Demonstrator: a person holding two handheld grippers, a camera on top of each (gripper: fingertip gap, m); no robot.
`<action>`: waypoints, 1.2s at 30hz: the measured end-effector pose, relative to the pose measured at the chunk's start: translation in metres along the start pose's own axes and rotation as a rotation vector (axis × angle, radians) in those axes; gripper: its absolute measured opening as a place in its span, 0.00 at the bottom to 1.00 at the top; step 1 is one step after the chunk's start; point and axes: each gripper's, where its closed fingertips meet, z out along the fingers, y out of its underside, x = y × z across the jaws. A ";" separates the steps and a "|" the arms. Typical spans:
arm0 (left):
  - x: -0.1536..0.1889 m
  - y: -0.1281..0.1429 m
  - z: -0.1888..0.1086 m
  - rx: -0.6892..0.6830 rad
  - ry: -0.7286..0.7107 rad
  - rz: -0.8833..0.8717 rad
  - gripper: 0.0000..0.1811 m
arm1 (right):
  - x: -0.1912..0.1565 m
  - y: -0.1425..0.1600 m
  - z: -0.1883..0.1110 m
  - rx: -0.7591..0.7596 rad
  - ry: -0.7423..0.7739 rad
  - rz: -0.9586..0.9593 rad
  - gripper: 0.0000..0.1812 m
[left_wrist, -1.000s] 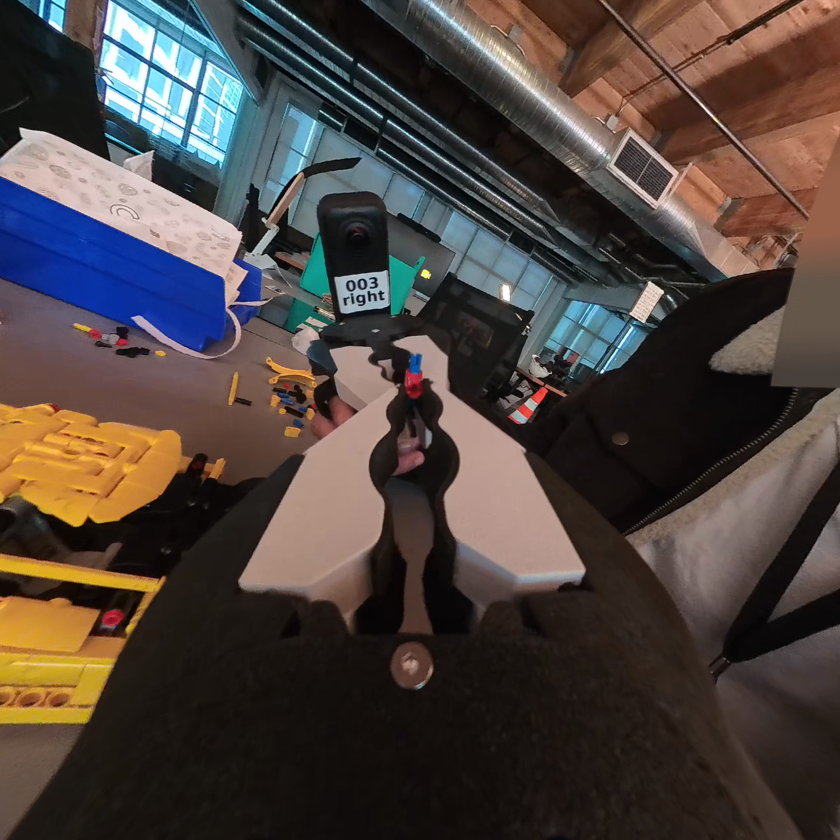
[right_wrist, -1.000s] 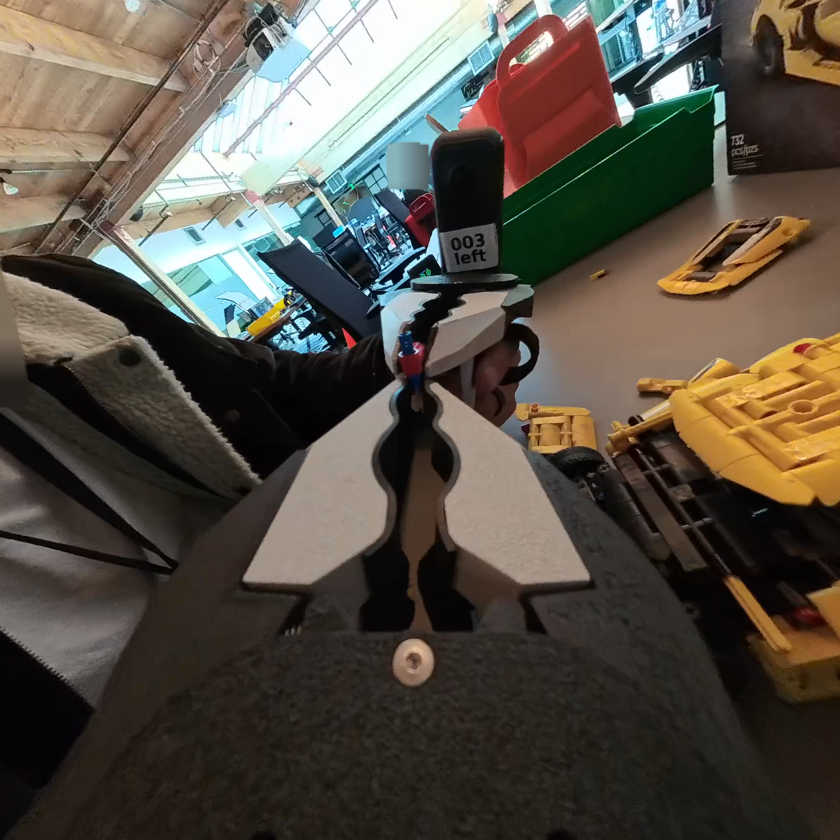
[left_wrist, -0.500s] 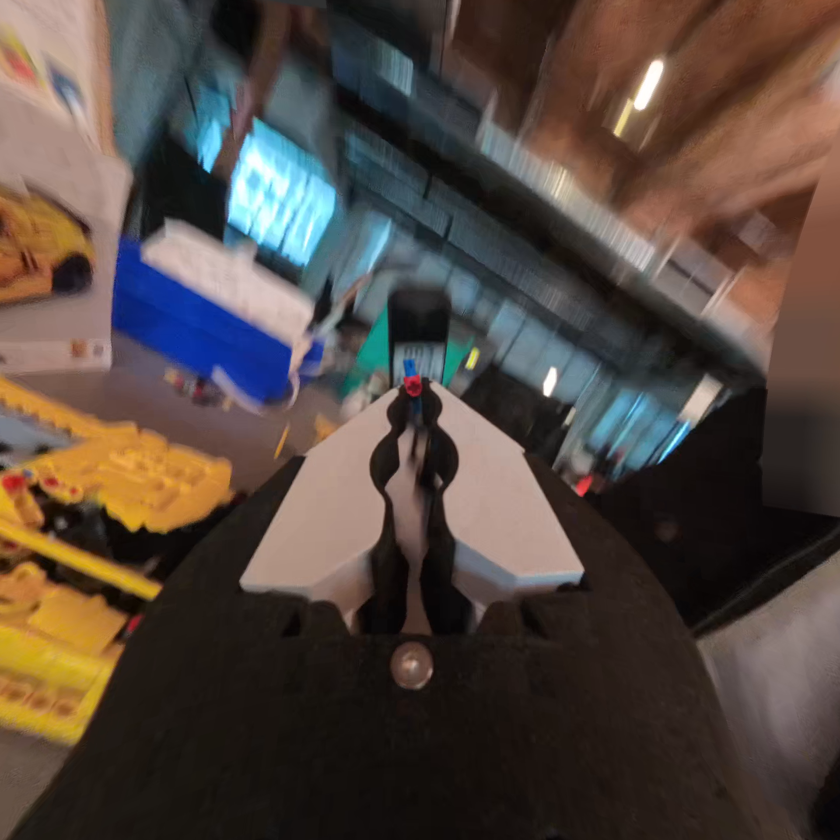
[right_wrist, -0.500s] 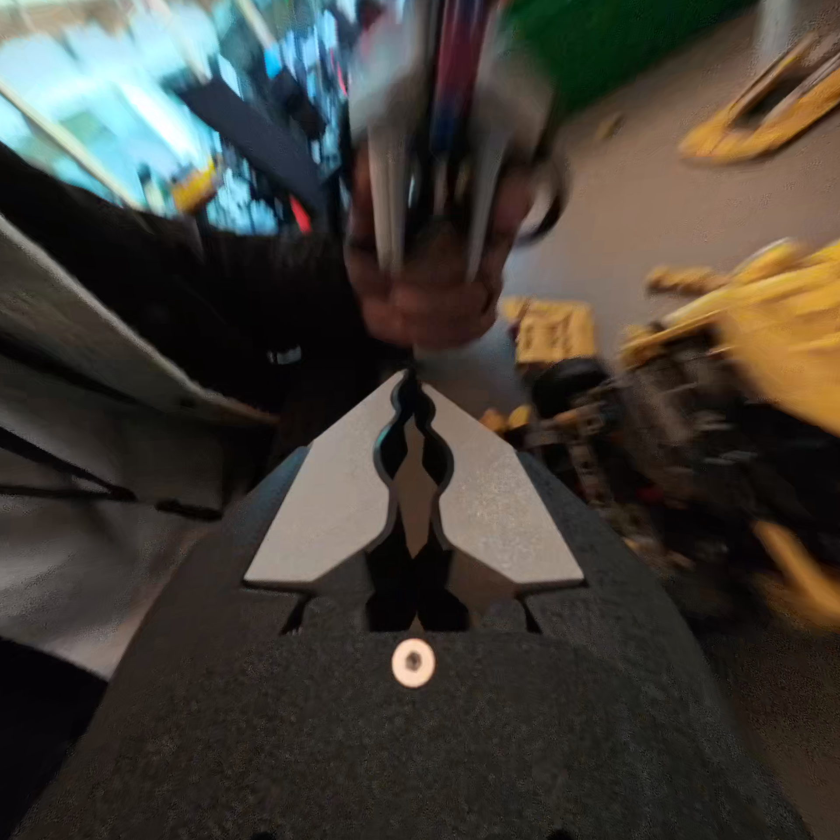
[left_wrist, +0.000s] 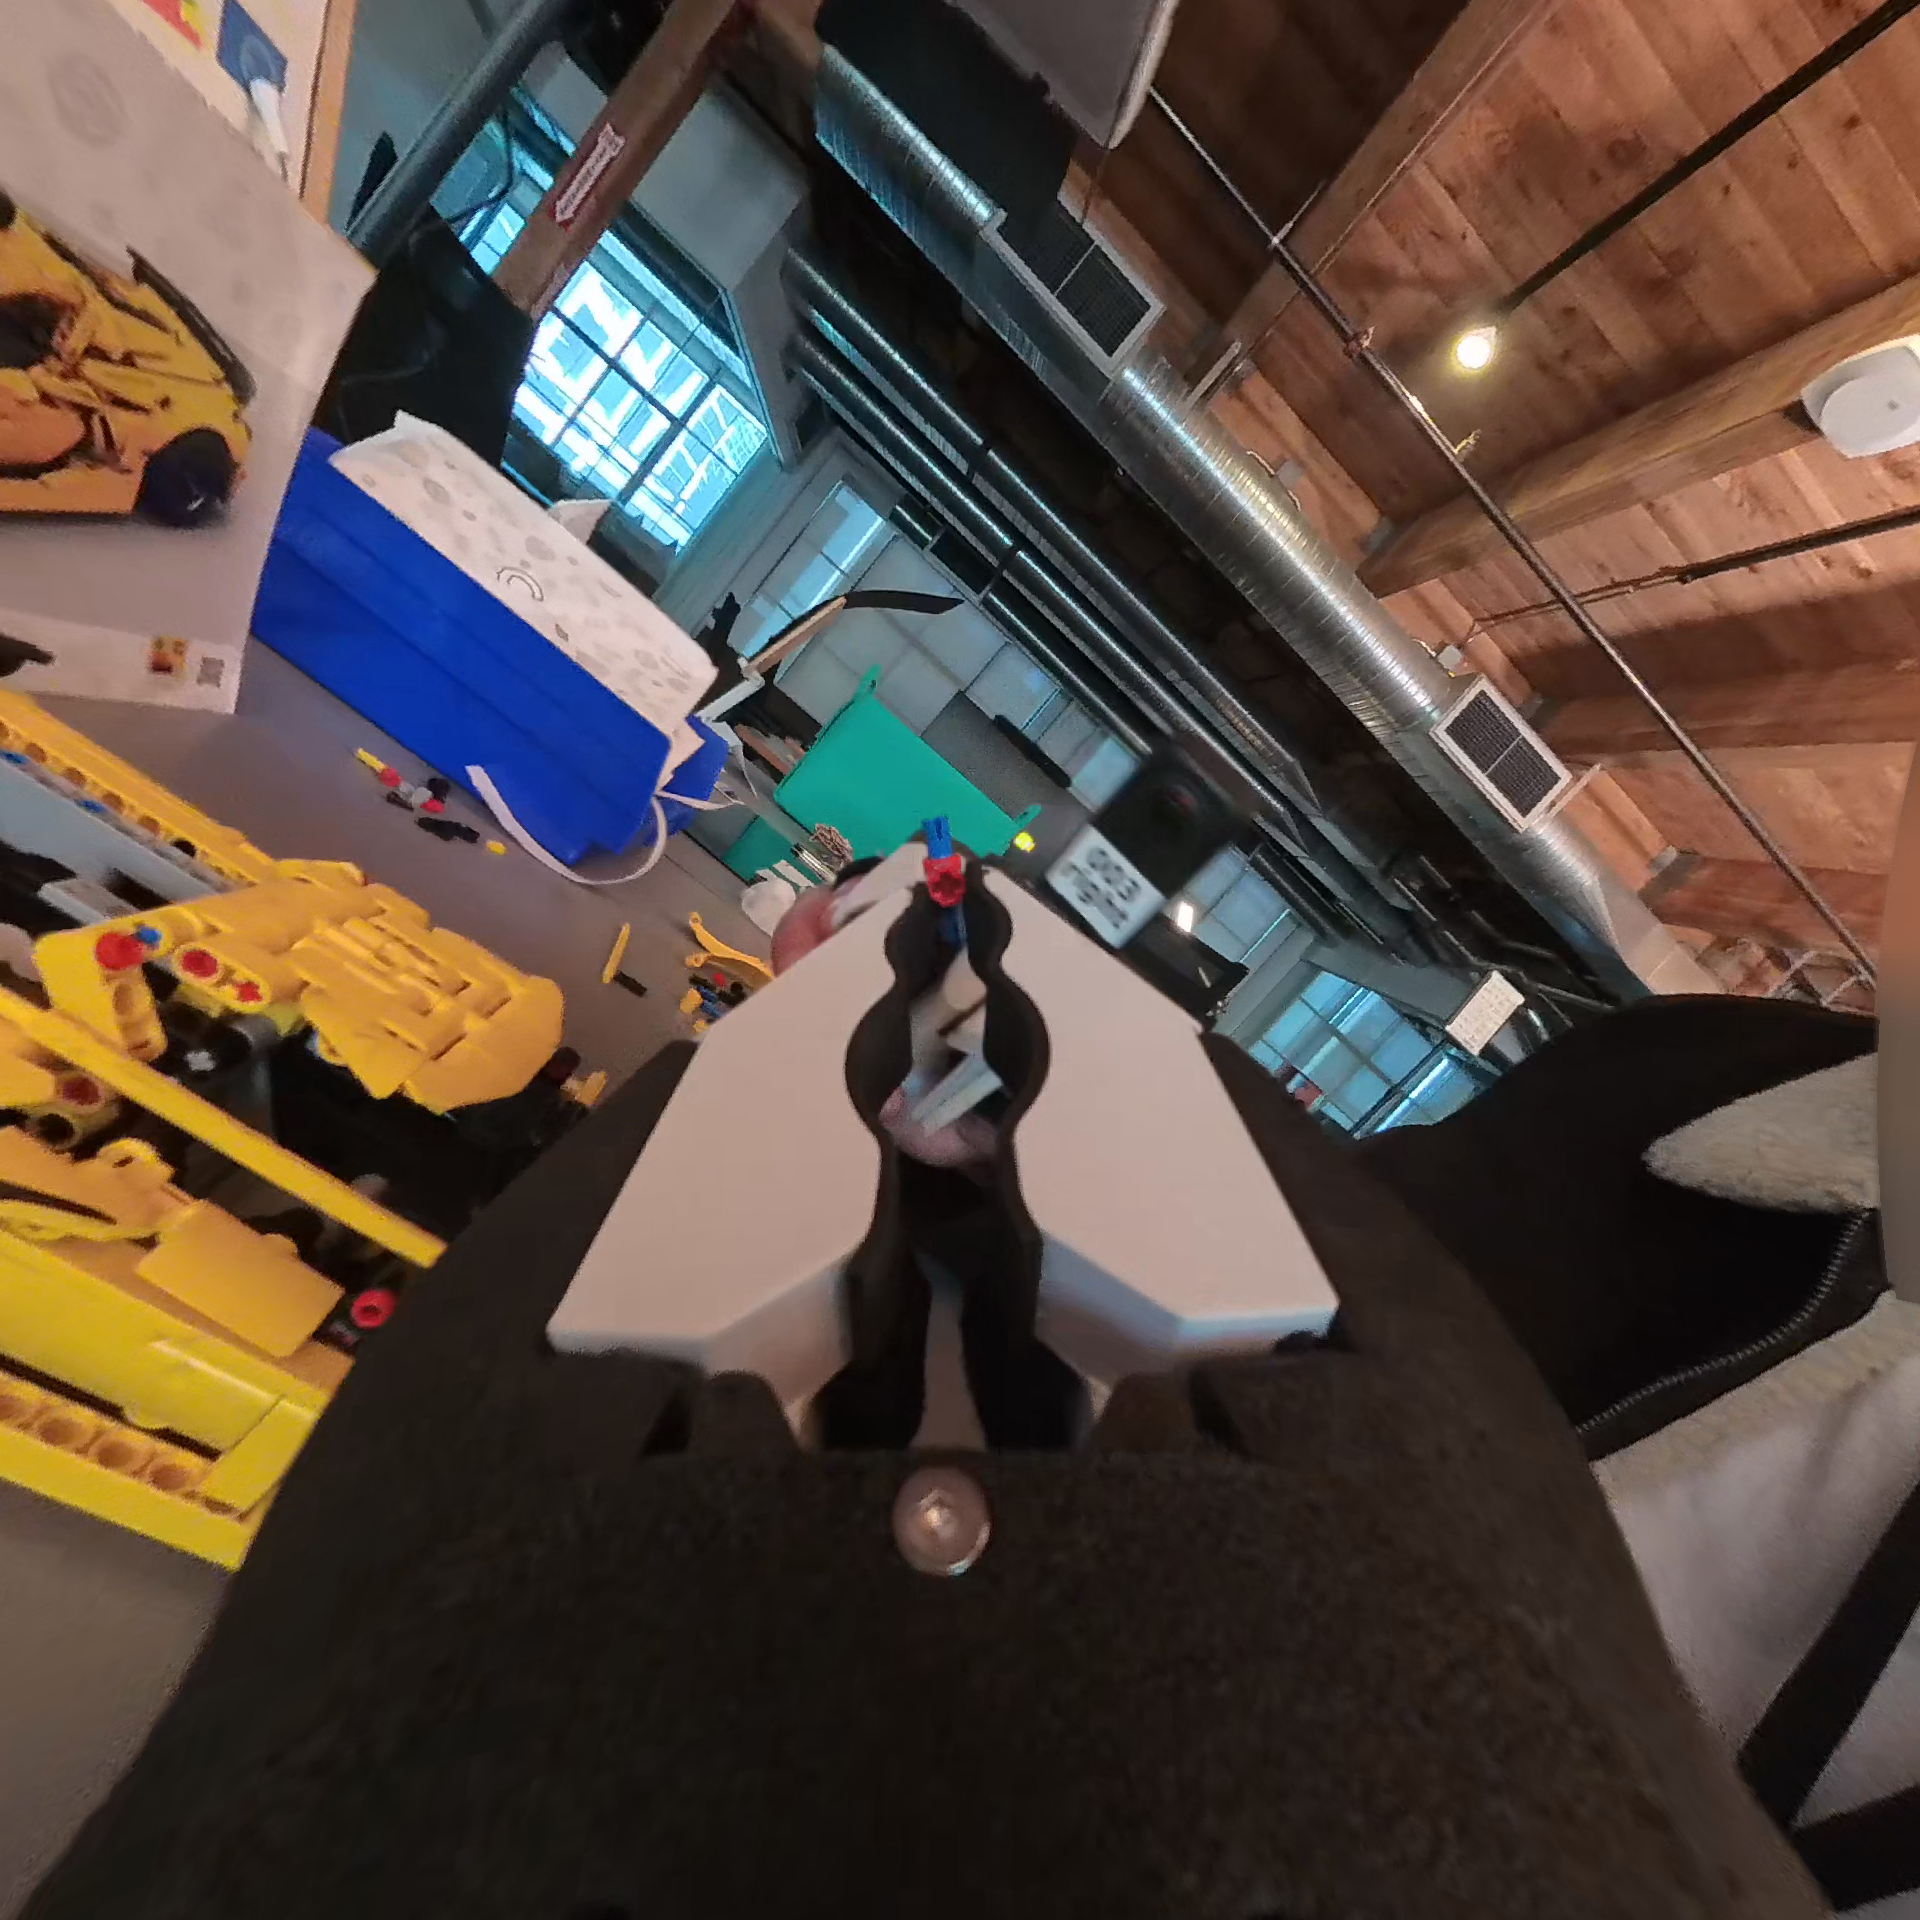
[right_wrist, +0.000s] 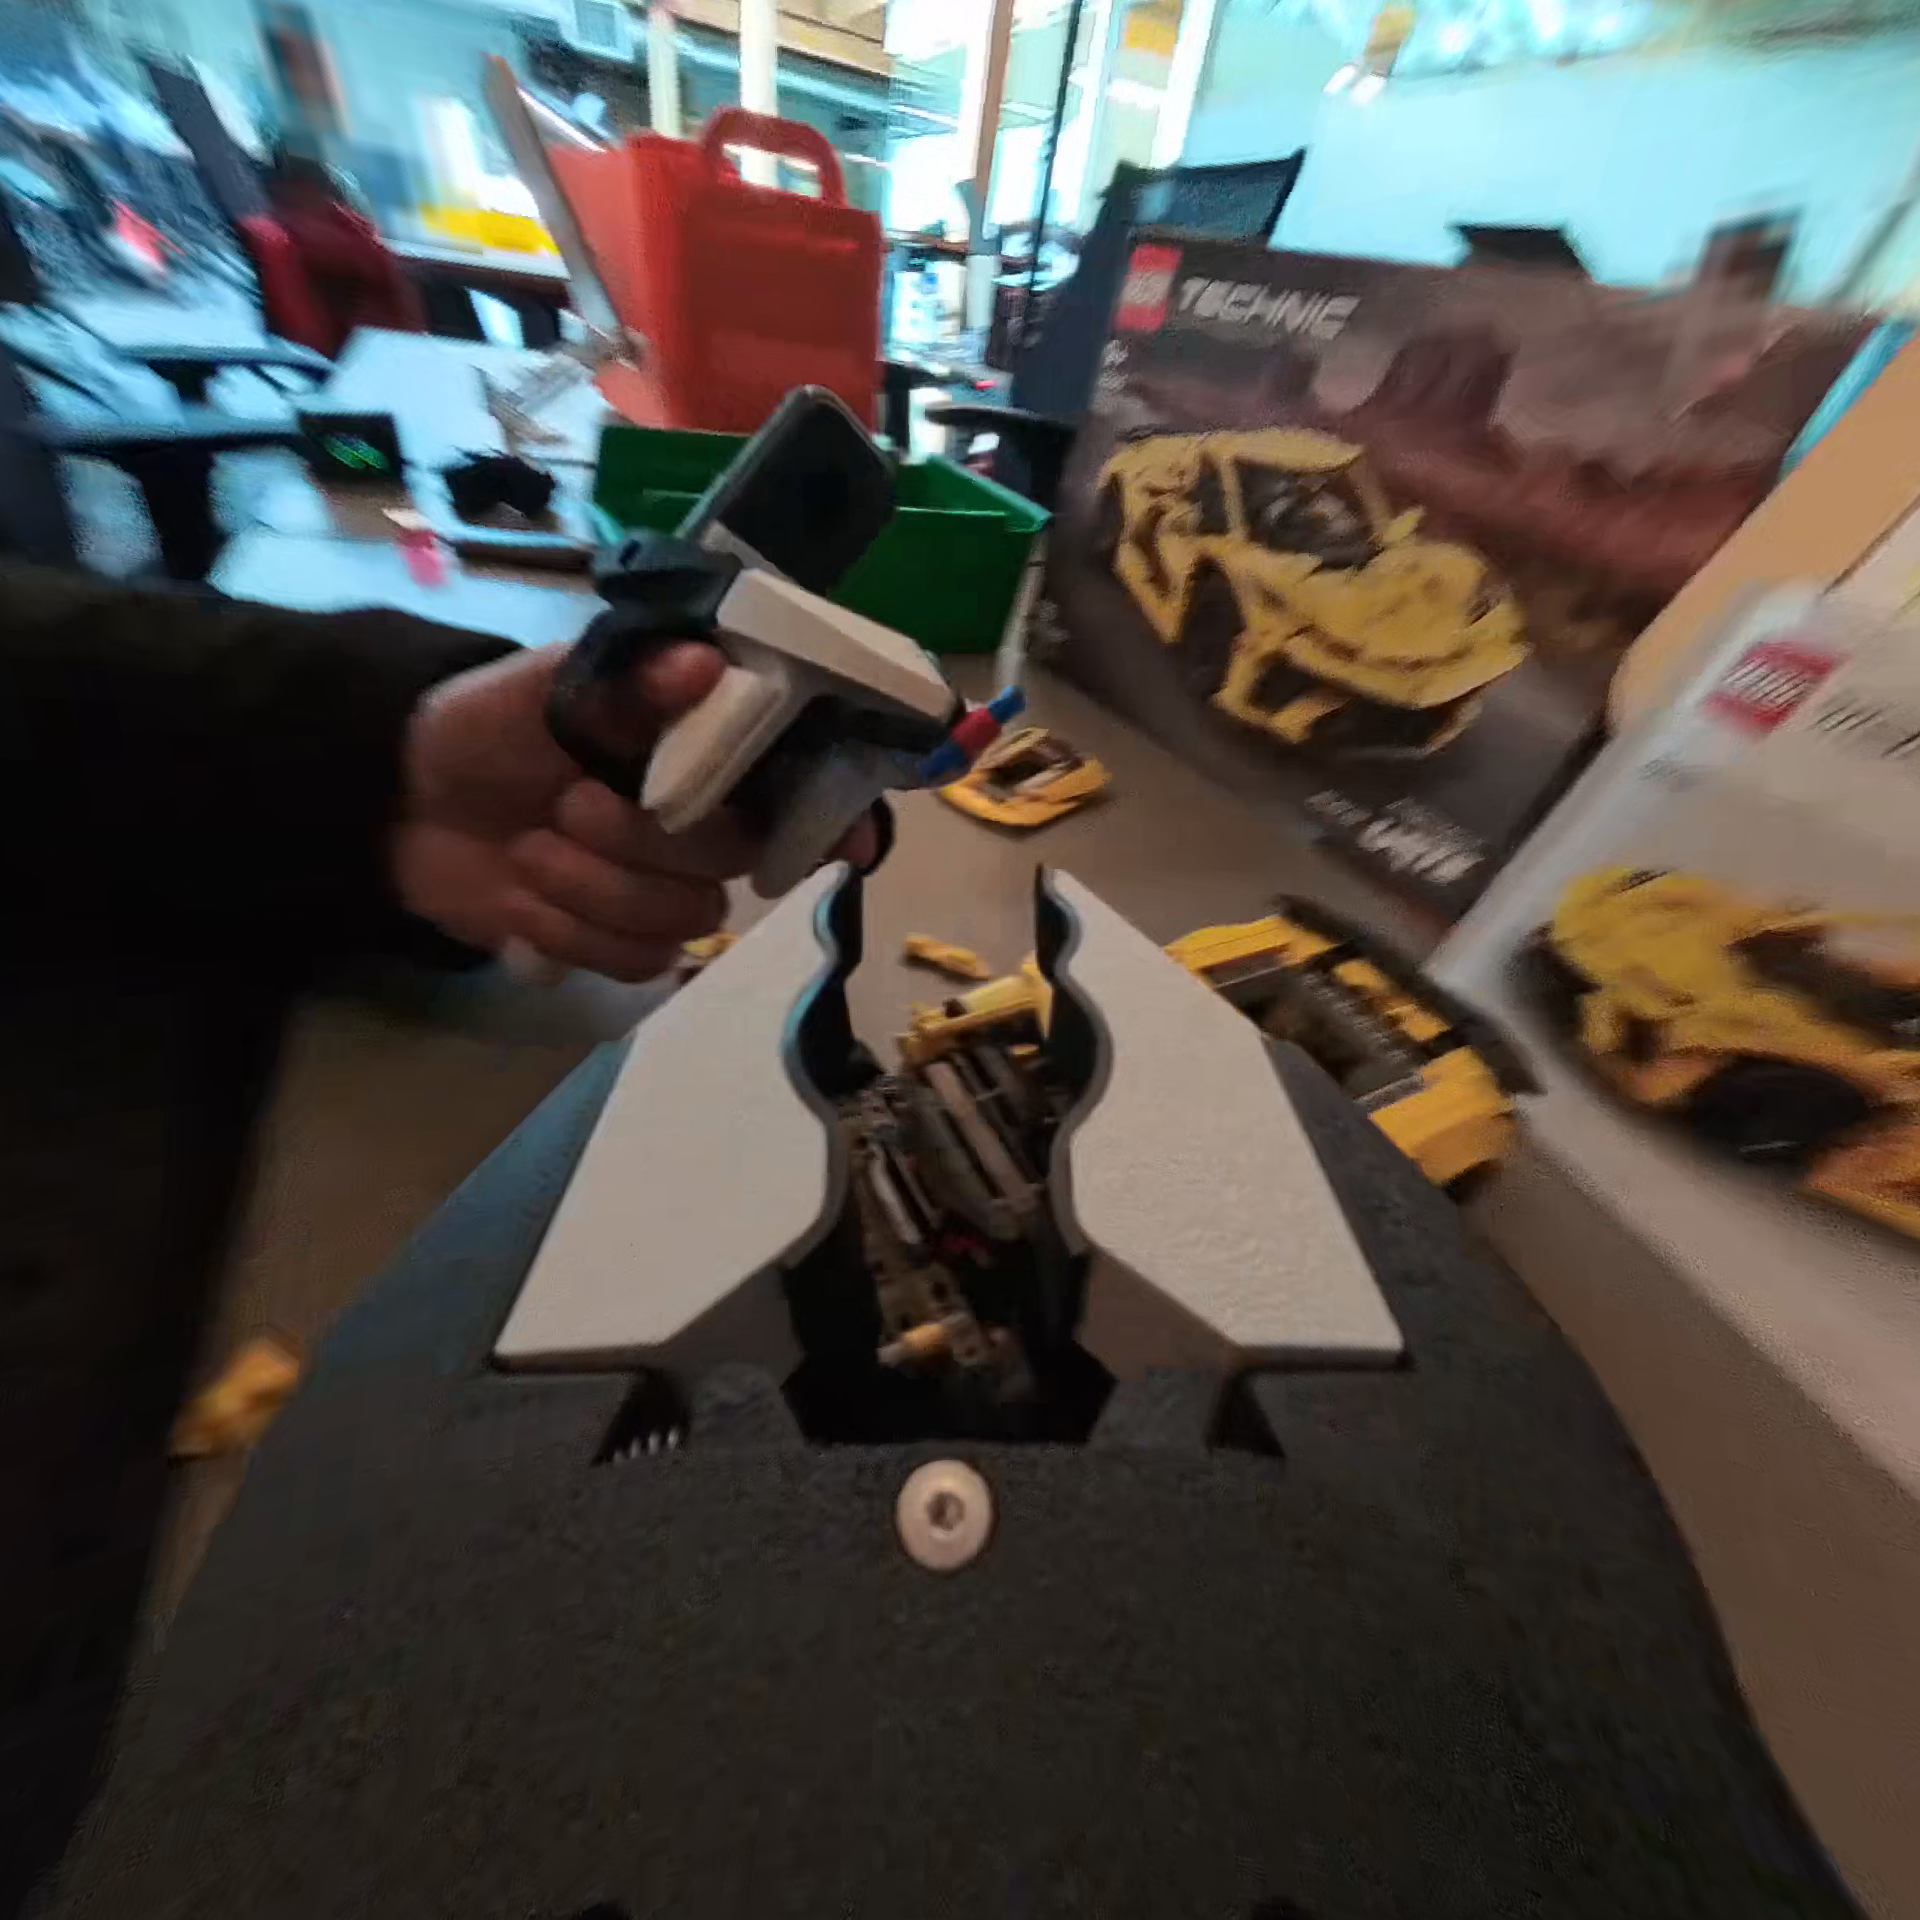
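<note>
Two hand-held grippers meet above a grey table strewn with parts of a brick-built model. Largest in view are the boxes: a dark one printed with a yellow car stands at the far edge, a white one bearing a similar car stands to its right. Behind them sit a red carry case and a green bin; in the left wrist view a blue bin topped with a white patterned sheet lies farther along the table.

The half-built yellow car model sprawls across the table just beside both tools, its black frame exposed and red pins showing; in the right wrist view it lies directly beyond the parted fingers. A separate yellow body panel rests apart from it, nearer the dark box, and small loose yellow and black pieces are scattered between.

The left gripper, gripped by a hand in a dark sleeve, has its jaws pressed together on a small blue pin with a red collar, which pokes out past the fingertips, held in the air above the table. The right gripper stands with its jaws spread and nothing between them, its tips just below the left tool and not touching the pin. The right wrist view is motion-blurred.
</note>
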 end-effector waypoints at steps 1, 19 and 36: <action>-0.002 0.001 0.000 -0.007 -0.003 -0.010 0.03 | -0.001 0.002 0.000 -0.011 0.031 -0.094 0.17; 0.009 0.050 -0.001 -0.337 0.123 -0.202 0.03 | -0.031 0.003 -0.011 -0.010 -0.172 -0.244 0.13; 0.008 0.048 -0.003 -0.331 0.135 -0.198 0.03 | -0.032 0.004 -0.008 -0.060 -0.192 -0.144 0.13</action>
